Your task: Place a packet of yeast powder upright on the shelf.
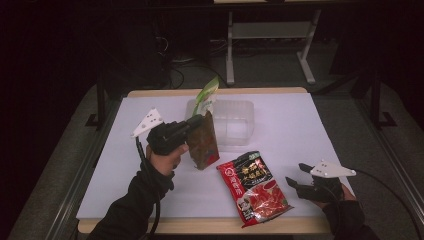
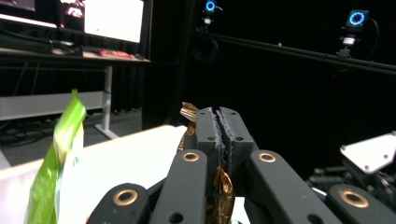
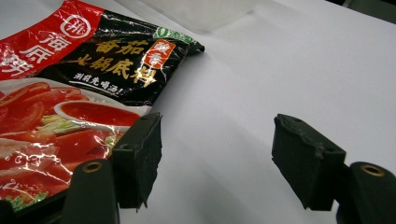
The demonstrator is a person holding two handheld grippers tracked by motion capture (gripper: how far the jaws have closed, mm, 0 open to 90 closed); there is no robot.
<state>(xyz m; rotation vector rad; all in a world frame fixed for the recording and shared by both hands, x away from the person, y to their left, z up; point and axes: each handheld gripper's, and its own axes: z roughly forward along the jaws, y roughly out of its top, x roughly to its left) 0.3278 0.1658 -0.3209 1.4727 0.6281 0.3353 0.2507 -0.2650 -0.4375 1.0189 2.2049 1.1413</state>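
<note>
Left gripper (image 1: 199, 122) up off the white tabletop (image 1: 280, 135), jaws pinched tight on the top edge of a brown, crinkly foil pouch (image 1: 204, 145) that hangs below them, its lower end touching or just above the surface, hard to tell. In the left gripper view the pads meet on gold-brown foil (image 2: 223, 186). Just beyond the jaws stands a green-and-white upright packet (image 1: 207, 95) inside a clear rectangular plastic tub (image 1: 239, 122); that packet shows off to the jaws' left in the left gripper view (image 2: 63, 154). Right gripper (image 1: 295, 176) low over the table near its front edge, jaws wide apart with only bare white surface between them. Beside its left jaw lies a flat red-and-black glossy sachet with tomato pictures (image 3: 70, 93), near but not gripped. Around the table the room is dark: grey floor, white desk legs (image 1: 230, 45) behind, a lit monitor (image 2: 114, 18) and two blue-ringed cameras (image 2: 357, 18) on a rail.
</note>
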